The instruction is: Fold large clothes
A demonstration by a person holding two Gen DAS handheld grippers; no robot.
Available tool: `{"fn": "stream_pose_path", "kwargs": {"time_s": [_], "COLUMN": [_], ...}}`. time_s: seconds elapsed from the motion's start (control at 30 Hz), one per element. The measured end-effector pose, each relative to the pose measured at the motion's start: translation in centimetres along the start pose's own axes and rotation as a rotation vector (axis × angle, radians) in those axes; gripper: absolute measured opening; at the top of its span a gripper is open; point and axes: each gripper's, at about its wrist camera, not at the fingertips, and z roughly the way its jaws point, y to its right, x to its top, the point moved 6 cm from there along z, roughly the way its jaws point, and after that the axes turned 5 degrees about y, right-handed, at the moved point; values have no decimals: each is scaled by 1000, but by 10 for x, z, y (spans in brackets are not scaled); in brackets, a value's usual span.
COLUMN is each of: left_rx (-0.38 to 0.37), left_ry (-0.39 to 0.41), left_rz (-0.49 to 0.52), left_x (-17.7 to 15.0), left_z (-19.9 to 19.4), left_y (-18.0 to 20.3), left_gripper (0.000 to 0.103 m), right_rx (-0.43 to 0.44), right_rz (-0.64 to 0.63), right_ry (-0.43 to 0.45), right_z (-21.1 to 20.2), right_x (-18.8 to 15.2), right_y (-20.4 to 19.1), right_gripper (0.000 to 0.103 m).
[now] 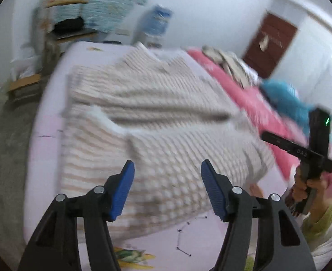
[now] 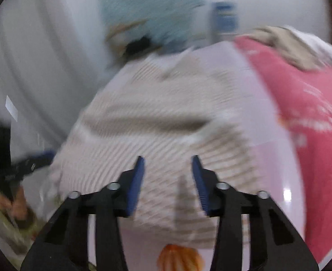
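Note:
A cream and beige striped knit sweater (image 1: 147, 117) lies spread on the pale pink bed sheet (image 1: 50, 122), with a fold running across its middle. My left gripper (image 1: 167, 174) hovers over its near hem, jaws open, nothing between the blue pads. In the right wrist view the same sweater (image 2: 156, 122) fills the centre. My right gripper (image 2: 167, 171) stands open above its near edge, holding nothing. The right gripper's black body (image 1: 310, 144) and the hand holding it show at the right of the left wrist view. Both views are motion-blurred.
A pink blanket (image 2: 312, 117) lies along the right side of the bed, with a crumpled beige cloth (image 2: 285, 43) and a blue garment (image 1: 285, 99) on it. A wooden shelf unit (image 1: 59, 29) stands beyond the bed at the left. A water bottle (image 1: 156, 22) stands by the wall.

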Motion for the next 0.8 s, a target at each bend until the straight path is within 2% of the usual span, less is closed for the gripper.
{"fn": "stream_pose_path", "kwargs": {"time_s": [0.07, 0.1, 0.13, 0.17, 0.3, 0.37, 0.47, 0.6, 0.7, 0.8], "left_rx": [55, 117, 131, 122, 127, 110, 50, -16, -22, -71], "left_ry": [-78, -120, -142, -114, -94, -65, -47, -74, -74, 19], "left_rz": [41, 54, 51, 46, 35, 6, -69, -247, -386, -518], "left_x": [-18, -29, -36, -39, -38, -41, -57, -92, -108, -99], "left_z": [24, 36, 42, 41, 26, 7, -23, -46, -46, -44], "left_y": [6, 1, -3, -6, -7, -10, -14, -30, -51, -69], "left_gripper": [58, 58, 57, 58, 57, 57, 57, 57, 58, 62], "right_rx": [23, 13, -3, -11, -9, -26, 16, 58, 71, 51], "right_rz": [-48, -55, -61, -60, -19, -9, 60, 246, 390, 529], "right_ry": [-74, -100, -131, -171, -175, -159, -100, -100, -129, -130], "right_z": [24, 32, 43, 57, 50, 35, -7, -45, -52, -47], "right_x": [-14, -22, -28, -38, -34, -28, -30, -54, -84, -103], "right_y": [-21, -23, -23, -21, -13, -12, -3, 18, 37, 63], "right_gripper": [35, 35, 35, 35, 35, 42, 55, 57, 57, 57]}}
